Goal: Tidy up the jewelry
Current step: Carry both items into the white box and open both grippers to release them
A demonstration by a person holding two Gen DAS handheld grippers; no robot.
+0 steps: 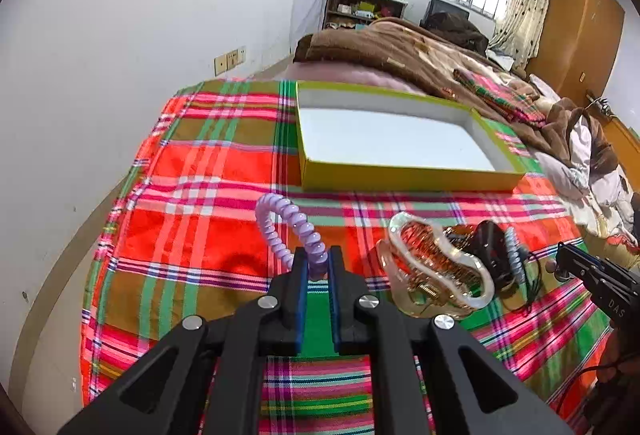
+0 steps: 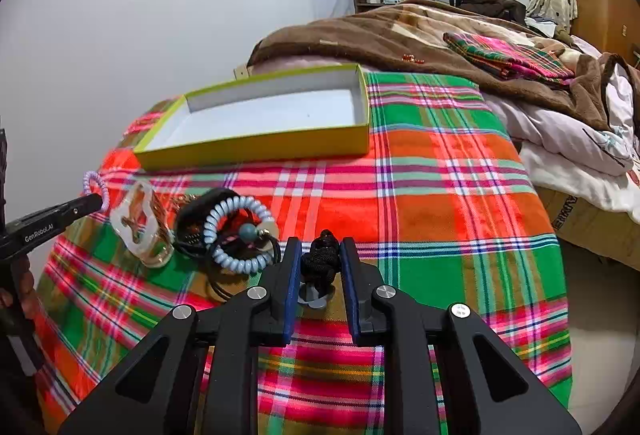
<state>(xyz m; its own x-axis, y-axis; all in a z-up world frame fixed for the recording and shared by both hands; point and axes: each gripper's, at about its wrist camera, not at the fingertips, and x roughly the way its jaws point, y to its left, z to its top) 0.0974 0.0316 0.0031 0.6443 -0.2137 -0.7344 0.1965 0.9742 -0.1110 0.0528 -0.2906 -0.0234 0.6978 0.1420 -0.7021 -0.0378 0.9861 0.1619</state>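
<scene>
A home bedroom: a bed (image 2: pixel 400 31) is lying under a rumpled brown blanket (image 1: pixel 392 51), a cluttered shelf (image 1: pixel 360 7) and wooden wardrobe (image 1: pixel 576 35) standing beyond

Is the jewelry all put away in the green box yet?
Not yet. The green box has nothing in it. The left gripper pinches the purple coil tie, and the right gripper is shut on a black knotted piece. The clear hair claw and blue coil tie wait on the plaid cloth.
</scene>
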